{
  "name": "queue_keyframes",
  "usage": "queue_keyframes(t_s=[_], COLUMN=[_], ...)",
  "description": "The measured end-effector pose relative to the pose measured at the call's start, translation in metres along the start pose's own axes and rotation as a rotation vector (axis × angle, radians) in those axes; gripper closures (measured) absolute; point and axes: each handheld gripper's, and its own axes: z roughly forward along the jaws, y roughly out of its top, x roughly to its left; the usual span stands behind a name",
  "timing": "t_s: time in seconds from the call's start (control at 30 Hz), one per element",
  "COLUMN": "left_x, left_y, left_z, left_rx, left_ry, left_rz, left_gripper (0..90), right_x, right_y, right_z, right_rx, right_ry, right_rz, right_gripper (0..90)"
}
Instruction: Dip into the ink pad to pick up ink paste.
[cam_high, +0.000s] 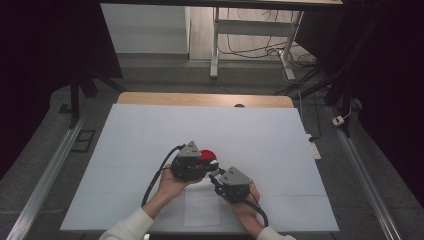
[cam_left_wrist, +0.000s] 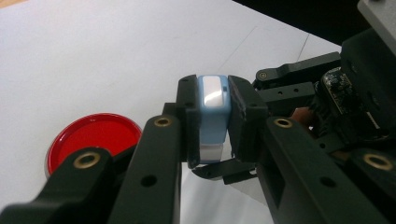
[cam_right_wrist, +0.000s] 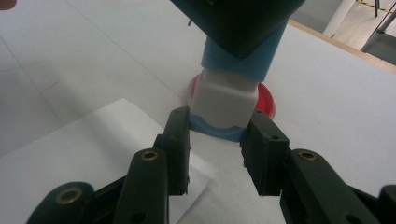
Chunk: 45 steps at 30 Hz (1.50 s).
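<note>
Left gripper (cam_left_wrist: 212, 121) clamps the blue stamp body (cam_left_wrist: 212, 116) above the table by the red dish (cam_left_wrist: 93, 140), steadying it while the right gripper (cam_right_wrist: 217, 140) pinches its white cap (cam_right_wrist: 226, 100) to pull.

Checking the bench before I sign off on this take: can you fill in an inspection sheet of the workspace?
Surface: table under a white covering, a loose paper sheet at the near edge.
Job's things: blue-and-white container held above the table; red lid lying flat beside it.
Clutter: nothing seen.
Grippers: left gripper clamped on the container's blue end; right gripper with jaws at its white end, contact unclear.
Cables: a black cable trails from each gripper; more wires on the floor beyond the table.
Surroundings: dark curtains, a white desk frame behind.
</note>
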Motion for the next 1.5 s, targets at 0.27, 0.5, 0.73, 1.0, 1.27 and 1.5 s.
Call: queue_keyframes(t_s=[0.27,0.5,0.73,1.0,1.27,1.5], left_x=[-0.0015,-0.0022,-0.0026,-0.0042,-0.0044,-0.0035], left_y=[-0.0011,-0.0014,-0.0015,-0.0022,-0.0028,-0.0030], left_z=[0.0018,0.0015,0.0005,0.0030,0.0039,0.0024], left_rx=[-0.001,-0.017,-0.026,-0.025,-0.025,-0.030], left_ry=[0.012,0.023,0.029,0.031,0.032,0.033], left_rz=[0.003,0.000,0.001,0.004,-0.002,-0.011], left_gripper=[75.1,75.2,75.2,75.2,75.3,75.4], right_x=[0.0001,-0.0014,-0.0033,-0.0022,-0.0035,-0.0045], right_y=[-0.0003,0.0002,0.0006,0.0004,0.0003,0.0007], right_z=[0.0029,0.0029,0.0019,0.0031,0.0028,0.0017], right_rx=[-0.001,-0.002,-0.006,0.000,0.009,0.005], right_ry=[0.007,0.007,0.002,0.005,-0.007,-0.023], right_rz=[0.012,0.036,0.042,0.046,0.048,0.019], right_gripper=[62.5,63.1,64.0,62.7,63.8,64.7])
